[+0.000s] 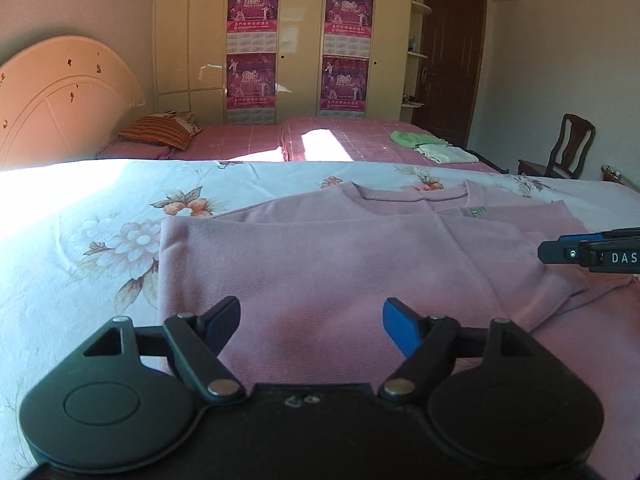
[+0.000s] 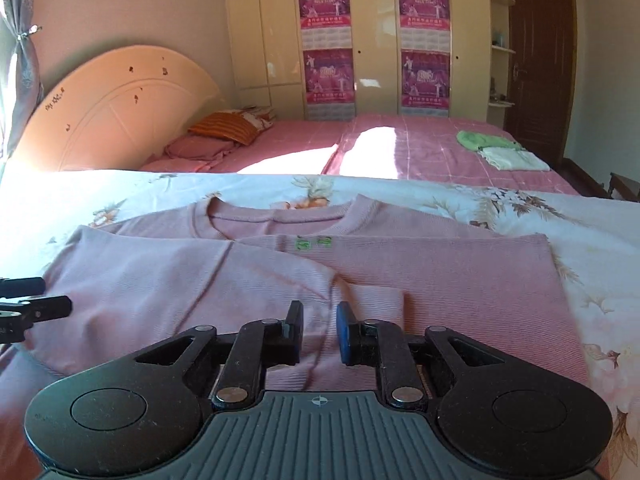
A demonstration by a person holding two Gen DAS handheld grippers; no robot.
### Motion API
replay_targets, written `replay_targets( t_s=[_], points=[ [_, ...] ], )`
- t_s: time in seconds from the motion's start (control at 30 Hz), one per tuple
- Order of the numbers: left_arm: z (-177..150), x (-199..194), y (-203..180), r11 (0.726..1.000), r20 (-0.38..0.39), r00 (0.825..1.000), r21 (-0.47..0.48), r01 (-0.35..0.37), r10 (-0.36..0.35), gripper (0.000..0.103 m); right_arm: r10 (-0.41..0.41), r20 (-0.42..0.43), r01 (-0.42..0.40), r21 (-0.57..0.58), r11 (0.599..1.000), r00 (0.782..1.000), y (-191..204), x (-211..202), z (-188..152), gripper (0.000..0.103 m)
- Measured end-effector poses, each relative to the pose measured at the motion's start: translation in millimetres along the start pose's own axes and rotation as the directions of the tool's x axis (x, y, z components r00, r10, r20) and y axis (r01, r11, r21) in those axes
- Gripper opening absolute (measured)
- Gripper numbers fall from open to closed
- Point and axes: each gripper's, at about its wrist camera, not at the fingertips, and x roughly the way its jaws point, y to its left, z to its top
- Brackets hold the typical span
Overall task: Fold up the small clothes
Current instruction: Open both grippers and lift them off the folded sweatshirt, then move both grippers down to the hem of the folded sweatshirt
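Observation:
A pink long-sleeved top (image 1: pixel 340 264) lies on the floral sheet (image 1: pixel 100 240), collar at the far side, its sides folded inward over the body. It also shows in the right wrist view (image 2: pixel 440 280). My left gripper (image 1: pixel 312 320) is open wide and empty above the near left part of the top. My right gripper (image 2: pixel 319 332) is partly open with a narrow gap, empty, over the folded sleeve end (image 2: pixel 376 304). The right gripper's tips enter the left wrist view (image 1: pixel 560 252); the left gripper's tips enter the right wrist view (image 2: pixel 40 300).
Behind the sheet is a bed with a pink cover (image 2: pixel 400 148), an orange striped pillow (image 2: pixel 226 128) and folded green and white clothes (image 2: pixel 504 152). A wooden chair (image 1: pixel 568 148) stands at the right. A wardrobe (image 2: pixel 372 40) and a door (image 2: pixel 536 60) are at the back.

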Motion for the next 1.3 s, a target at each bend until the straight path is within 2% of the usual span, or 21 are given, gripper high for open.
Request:
replay_targets(
  t_s=[0.03, 0.1, 0.13, 0.2, 0.23, 0.27, 0.3, 0.33, 0.37, 0.4, 0.5, 0.93, 1.0, 1.03, 1.13, 1.23, 1.3],
  points=[
    [-4, 1, -3, 1.0, -0.014, 1.0, 0.003, 0.0, 0.0, 0.078, 0.002, -0.002, -0.002, -0.015, 1.0, 1.0, 5, -2, -4, 0.054],
    [-17, 12, 1, 1.0, -0.097, 0.995, -0.02, -0.01, 0.008, 0.078, -0.016, -0.05, 0.014, -0.048, 0.999, 0.999, 8, 2, -17, 0.054],
    [-22, 9, 2, 1.0, -0.072, 0.997, -0.019, -0.004, 0.003, 0.079, -0.044, -0.089, 0.04, -0.049, 0.998, 0.995, 5, 7, -26, 0.053],
    [-18, 0, 5, 0.999, -0.079, 0.997, -0.035, -0.024, 0.021, 0.075, -0.041, -0.078, 0.04, -0.026, 0.999, 0.996, -1, 2, -26, 0.052],
    [-17, -6, 7, 0.999, -0.06, 0.998, -0.045, -0.027, 0.024, 0.073, -0.049, -0.062, 0.048, -0.012, 0.999, 0.997, -3, -3, -22, 0.05],
    [-17, -15, 11, 0.998, -0.027, 0.999, -0.065, -0.027, 0.025, 0.075, -0.055, -0.03, 0.055, 0.001, 0.998, 0.998, -6, -11, -20, 0.05],
    [-20, -18, 15, 0.996, -0.026, 0.999, -0.082, -0.028, 0.026, 0.077, -0.063, -0.007, 0.063, 0.012, 0.998, 0.998, -9, -16, -19, 0.05],
    [-22, -14, 18, 0.995, -0.058, 0.998, -0.09, -0.035, 0.03, 0.078, -0.073, -0.013, 0.073, 0.024, 0.997, 0.997, -12, -16, -19, 0.05],
    [-28, -7, 20, 0.995, -0.107, 0.994, -0.085, -0.046, 0.037, 0.078, -0.083, -0.065, 0.085, 0.035, 0.996, 0.994, -17, -8, -21, 0.05],
    [-32, -7, 20, 0.997, -0.084, 0.996, -0.064, -0.041, 0.035, 0.078, -0.072, -0.114, 0.079, 0.058, 0.995, 0.991, -22, 0, -25, 0.05],
    [-30, -6, 17, 0.998, -0.091, 0.995, -0.045, -0.048, 0.044, 0.079, -0.055, -0.115, 0.067, 0.107, 0.992, 0.992, -29, 1, -23, 0.051],
    [-34, -10, 19, 0.999, -0.076, 0.997, -0.039, -0.028, 0.025, 0.08, -0.118, -0.128, 0.129, 0.076, 0.989, 0.985, -16, 0, -26, 0.051],
    [-33, -9, 19, 0.999, -0.082, 0.996, -0.033, -0.026, 0.023, 0.08, -0.148, -0.127, 0.154, 0.038, 0.987, 0.981, -10, 2, -27, 0.053],
    [-32, -10, 20, 0.999, -0.087, 0.996, -0.033, -0.024, 0.021, 0.08, -0.17, -0.135, 0.176, 0.033, 0.984, 0.976, -9, 2, -26, 0.062],
    [-32, -28, 22, 0.999, -0.093, 0.995, -0.032, -0.025, 0.022, 0.08, -0.18, -0.167, 0.191, 0.048, 0.98, 0.969, -11, -8, -19, 0.064],
    [-45, -58, 23, 0.998, -0.1, 0.993, -0.006, -0.055, 0.055, 0.083, -0.171, -0.134, 0.173, 0.005, 0.985, 0.976, -13, -38, -24, 0.064],
    [-61, -81, 29, 0.998, -0.111, 0.992, -0.024, -0.06, 0.057, 0.083, -0.143, -0.123, 0.146, 0.014, 0.989, 0.982, -19, -62, -33, 0.064]
  ],
)
